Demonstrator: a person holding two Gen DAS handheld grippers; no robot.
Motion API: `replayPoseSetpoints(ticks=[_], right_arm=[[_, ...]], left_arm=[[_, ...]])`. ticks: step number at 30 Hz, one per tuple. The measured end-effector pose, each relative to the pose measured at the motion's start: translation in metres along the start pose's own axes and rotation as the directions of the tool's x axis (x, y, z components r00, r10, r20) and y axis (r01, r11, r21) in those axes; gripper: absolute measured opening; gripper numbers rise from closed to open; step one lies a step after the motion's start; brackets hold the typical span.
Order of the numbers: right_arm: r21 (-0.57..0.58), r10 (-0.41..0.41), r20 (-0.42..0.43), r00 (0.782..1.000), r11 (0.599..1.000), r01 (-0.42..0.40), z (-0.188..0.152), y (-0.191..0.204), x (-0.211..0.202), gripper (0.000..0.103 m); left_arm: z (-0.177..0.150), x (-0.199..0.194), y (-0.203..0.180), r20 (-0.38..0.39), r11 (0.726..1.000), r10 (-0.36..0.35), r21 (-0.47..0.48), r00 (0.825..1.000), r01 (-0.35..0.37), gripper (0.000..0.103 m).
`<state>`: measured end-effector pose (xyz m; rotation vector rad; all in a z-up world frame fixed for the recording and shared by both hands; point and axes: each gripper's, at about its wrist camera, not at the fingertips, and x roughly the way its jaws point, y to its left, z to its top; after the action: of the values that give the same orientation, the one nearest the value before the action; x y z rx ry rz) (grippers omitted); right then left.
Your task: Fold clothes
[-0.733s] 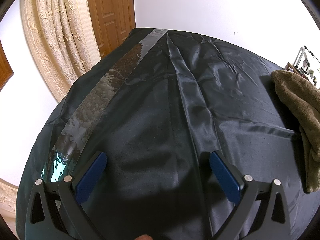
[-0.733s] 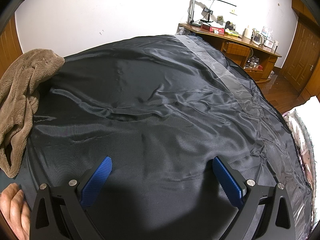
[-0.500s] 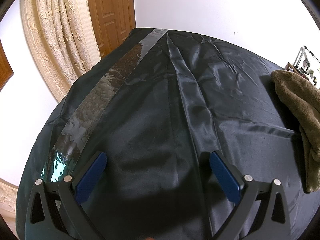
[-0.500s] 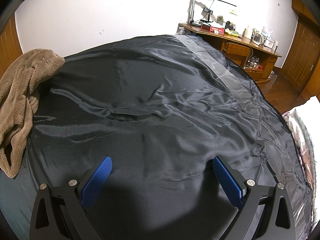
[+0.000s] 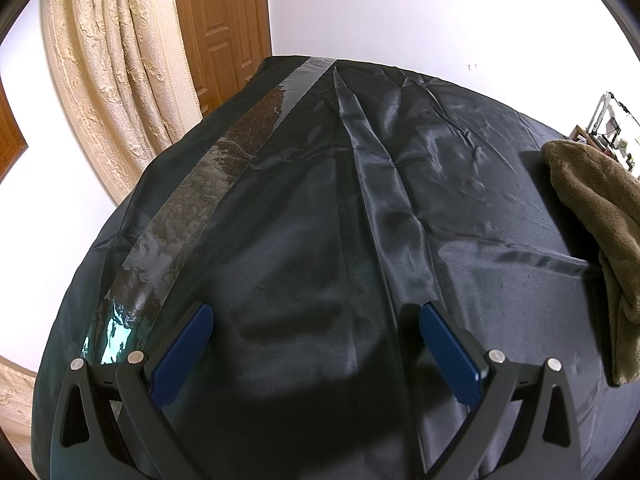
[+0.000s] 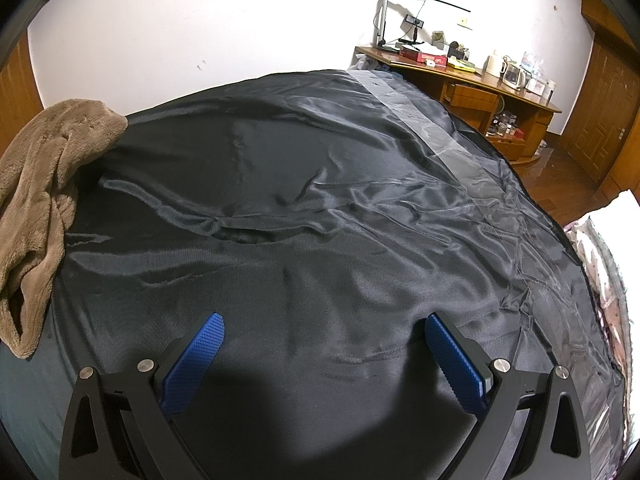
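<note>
step: pre-grasp, nothing folded | left gripper (image 5: 316,332) and right gripper (image 6: 324,340): jaws spread wide, empty, above black sheet (image 6: 320,208) | brown fleece garment (image 6: 36,200): crumpled between them, probably trousers | next: reach inward, pinch an edge

The black sheet (image 5: 460,184) is smooth, glossy satin-like cloth, creased. A strip of shiny clear tape (image 5: 224,184) runs toward eleven o'clock. The brown garment (image 6: 40,184) at nine o'clock looks fuzzy, matt fleece. The gripper pads (image 6: 196,364) are ridged blue.
</note>
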<state>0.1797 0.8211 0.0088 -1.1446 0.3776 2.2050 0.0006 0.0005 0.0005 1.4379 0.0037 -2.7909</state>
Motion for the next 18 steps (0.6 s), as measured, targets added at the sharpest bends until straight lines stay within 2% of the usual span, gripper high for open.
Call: replayPoseSetpoints(ticks=[18], right_arm=[[0.025, -0.019, -0.001, 1.0, 1.0, 0.019, 0.0007, 0.001, -0.0002, 0.102]], left_arm=[[-0.0001, 0.0, 0.0021, -0.002, 1.0, 0.006, -0.004, 1.0, -0.006, 0.103]])
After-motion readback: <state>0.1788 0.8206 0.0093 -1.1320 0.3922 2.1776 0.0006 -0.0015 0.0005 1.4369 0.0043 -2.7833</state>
